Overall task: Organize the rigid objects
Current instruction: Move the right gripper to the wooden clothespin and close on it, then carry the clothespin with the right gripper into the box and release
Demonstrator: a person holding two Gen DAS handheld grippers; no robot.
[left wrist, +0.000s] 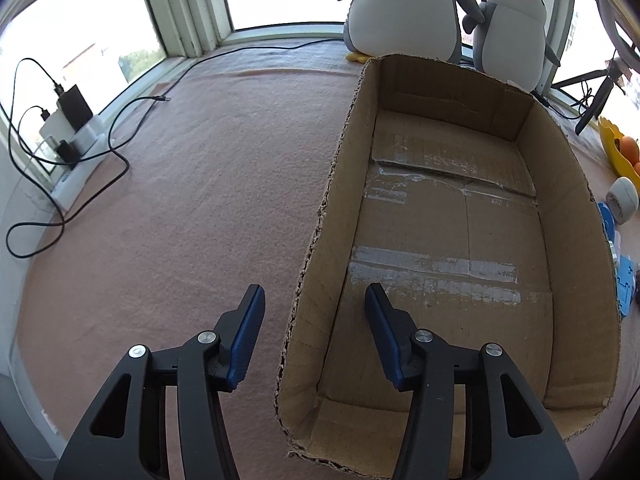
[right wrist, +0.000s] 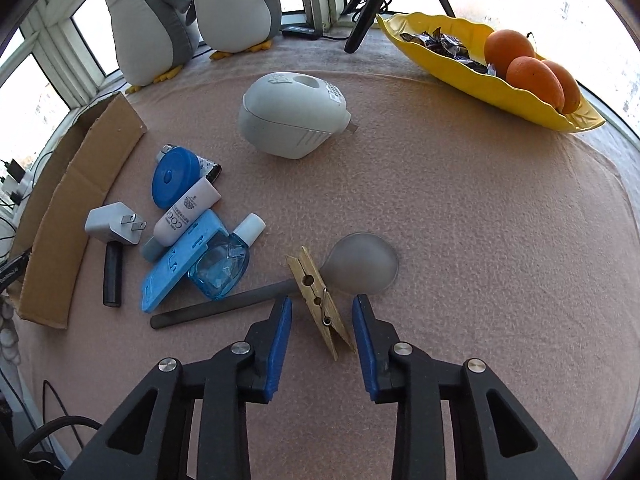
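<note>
An empty cardboard box (left wrist: 568, 208) lies on the pink cloth; my left gripper (left wrist: 314, 296) is open and straddles its left wall near the front. In the right wrist view my right gripper (right wrist: 322, 304) is open, with a wooden clothespin (right wrist: 318, 300) lying between its fingers. A grey magnifier (right wrist: 360, 264) with a dark handle lies just beyond it. To the left lie a blue bottle (right wrist: 224, 264), a blue flat case (right wrist: 180, 260), a white tube (right wrist: 186, 212), a blue round lid (right wrist: 174, 178), a white plug adapter (right wrist: 110, 224) and a black stick (right wrist: 113, 276). A white rounded device (right wrist: 294, 118) lies farther back.
The box's side (right wrist: 68, 216) stands left of the pile. Two plush penguins (right wrist: 192, 12) stand by the window. A yellow tray (right wrist: 440, 40) with oranges sits at the back right. A power strip with chargers and cables (left wrist: 76, 136) lies far left. A tripod leg (right wrist: 368, 8) stands behind.
</note>
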